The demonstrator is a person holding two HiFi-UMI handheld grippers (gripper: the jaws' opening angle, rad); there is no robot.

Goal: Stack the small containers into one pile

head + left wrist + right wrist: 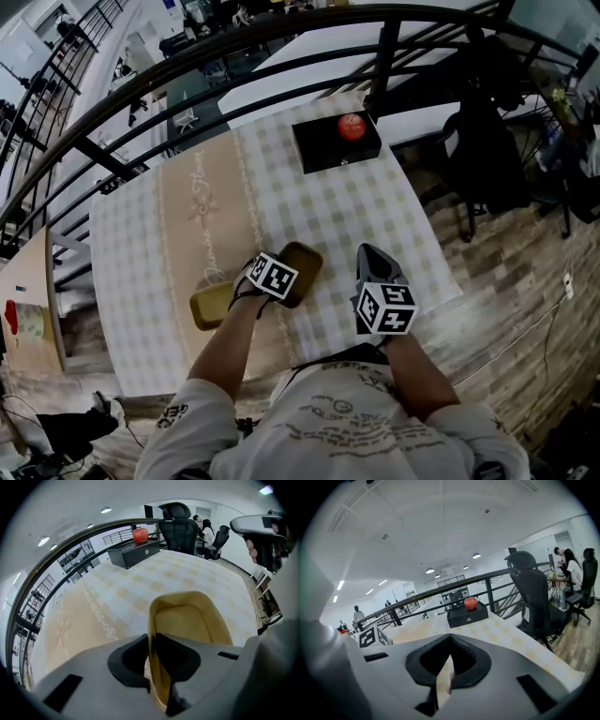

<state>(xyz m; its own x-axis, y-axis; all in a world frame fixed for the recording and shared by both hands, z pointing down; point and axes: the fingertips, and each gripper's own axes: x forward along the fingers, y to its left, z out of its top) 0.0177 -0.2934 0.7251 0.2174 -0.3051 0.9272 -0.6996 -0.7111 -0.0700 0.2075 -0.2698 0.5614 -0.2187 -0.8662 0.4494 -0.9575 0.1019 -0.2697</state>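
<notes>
Checked counter [375,216]: my left tongs [152,663] pinch a container [187,620] by its thin wall, right tongs [443,679] pressed together, empty; container looks light, stiff, slick.

A table [375,220] is covered by a pale checked cloth. Toward 1 o'clock a black box [323,150] is set, topped by a red apple [352,126]. A black railing [385,58] is curved past 12 o'clock; a black office chair [483,141] is placed at 2 o'clock.
</notes>
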